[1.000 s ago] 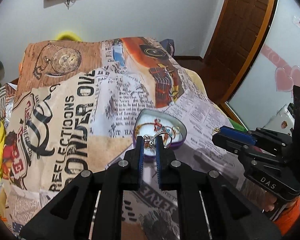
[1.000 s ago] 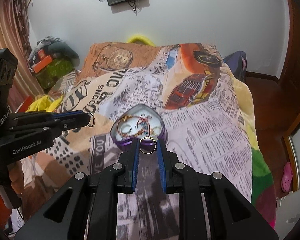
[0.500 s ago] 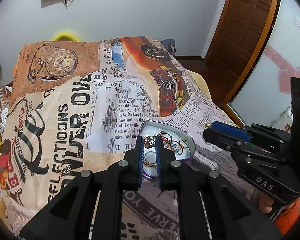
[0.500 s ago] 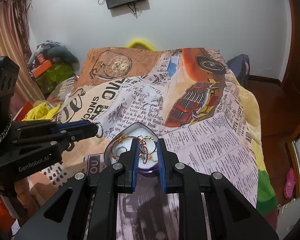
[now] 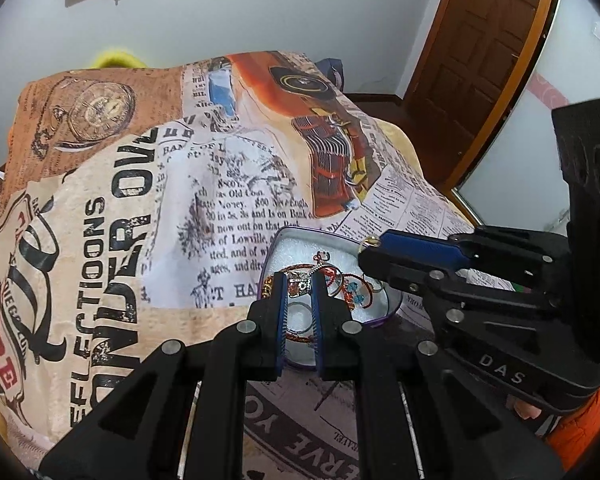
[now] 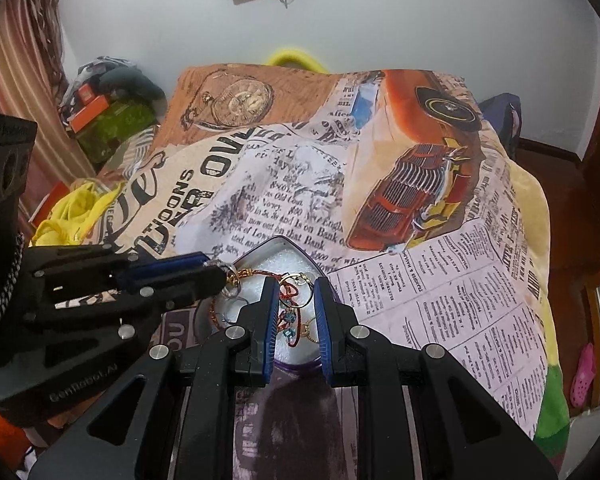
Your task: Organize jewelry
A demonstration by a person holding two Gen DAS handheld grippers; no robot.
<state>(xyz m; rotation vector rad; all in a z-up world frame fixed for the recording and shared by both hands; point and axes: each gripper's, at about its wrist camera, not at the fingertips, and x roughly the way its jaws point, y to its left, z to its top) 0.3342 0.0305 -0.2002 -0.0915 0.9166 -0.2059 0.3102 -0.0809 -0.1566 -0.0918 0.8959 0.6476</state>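
Both tongs hang low over the heart-shaped tin (image 6: 260, 258) on the bed (image 6: 440, 280). Left tongs (image 5: 299, 280) pinch a silver charm (image 5: 299, 282); right tongs (image 6: 296, 286) pinch a gold ring (image 6: 302, 294).

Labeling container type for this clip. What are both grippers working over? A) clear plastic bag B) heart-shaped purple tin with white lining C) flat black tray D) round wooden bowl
B: the heart-shaped purple tin sits on the printed blanket. Its white lining holds rings and a red bracelet, and the left gripper and right gripper are both over it.
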